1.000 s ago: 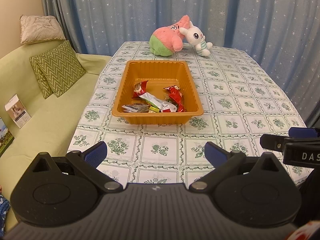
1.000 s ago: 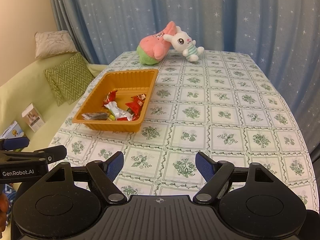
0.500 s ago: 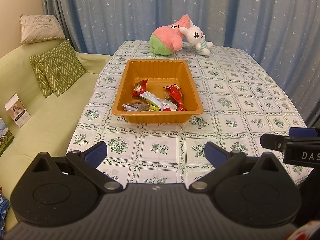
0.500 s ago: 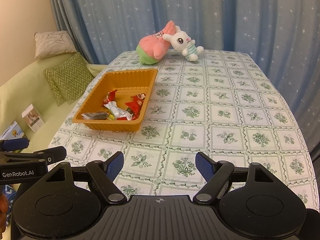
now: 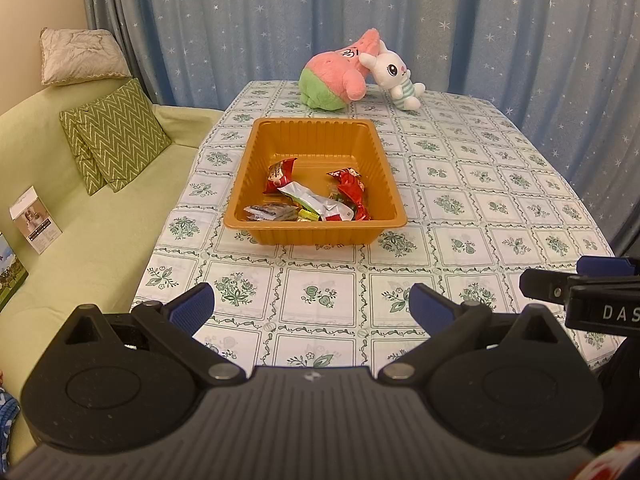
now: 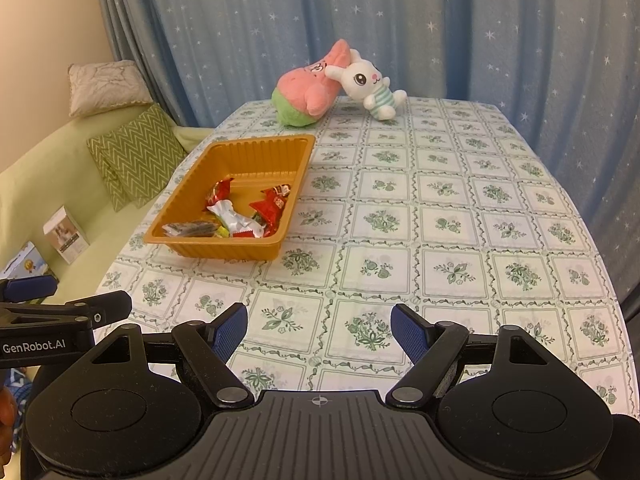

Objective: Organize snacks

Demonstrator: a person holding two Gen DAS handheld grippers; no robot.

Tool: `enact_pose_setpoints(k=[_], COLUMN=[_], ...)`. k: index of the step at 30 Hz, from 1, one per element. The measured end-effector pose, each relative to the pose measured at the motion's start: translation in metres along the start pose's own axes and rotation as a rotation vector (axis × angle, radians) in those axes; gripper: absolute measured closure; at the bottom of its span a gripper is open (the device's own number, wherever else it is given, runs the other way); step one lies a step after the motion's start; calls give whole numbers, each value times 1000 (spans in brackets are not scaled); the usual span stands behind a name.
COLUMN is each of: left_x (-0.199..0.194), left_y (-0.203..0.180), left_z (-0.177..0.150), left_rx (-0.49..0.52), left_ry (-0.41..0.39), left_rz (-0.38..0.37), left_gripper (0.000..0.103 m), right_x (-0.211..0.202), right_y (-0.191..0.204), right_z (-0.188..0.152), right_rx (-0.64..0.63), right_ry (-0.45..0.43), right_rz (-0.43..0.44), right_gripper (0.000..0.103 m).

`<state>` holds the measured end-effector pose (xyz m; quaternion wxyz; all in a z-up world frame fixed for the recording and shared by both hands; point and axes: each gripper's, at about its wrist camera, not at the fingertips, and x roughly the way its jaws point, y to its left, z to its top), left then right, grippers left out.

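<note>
An orange plastic tray (image 5: 312, 132) (image 6: 256, 148) stands on the patterned tablecloth and holds several wrapped snacks (image 5: 316, 200) (image 6: 240, 216), red, silver and dark, piled at its near end. My left gripper (image 5: 312, 308) is open and empty above the table's near edge, well short of the tray. My right gripper (image 6: 319, 328) is open and empty, near the front edge and to the right of the tray. Each gripper's side shows at the other view's edge.
A pink and green plush (image 5: 336, 80) (image 6: 308, 92) and a white rabbit plush (image 5: 396, 76) (image 6: 372, 84) lie at the table's far end. A green sofa (image 5: 80, 220) with cushions and small boxes stands left. Blue starred curtains hang behind.
The views have shifted very slightly; both grippers stay open and empty, and the tray and snacks have not moved.
</note>
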<state>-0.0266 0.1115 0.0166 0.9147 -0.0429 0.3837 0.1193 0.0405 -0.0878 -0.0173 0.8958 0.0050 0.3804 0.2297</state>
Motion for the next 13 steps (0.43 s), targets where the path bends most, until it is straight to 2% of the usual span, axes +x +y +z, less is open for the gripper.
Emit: enact_pose_setpoints(k=[13], left_x=[0], left_y=[-1], left_z=[-4], left_rx=[-5], left_ry=[-5], left_rz=[-1], left_gripper=[0], right_x=[0], right_y=[0], right_z=[-1], right_rx=[2], right_ry=[1], right_rz=[0], right_gripper=[25])
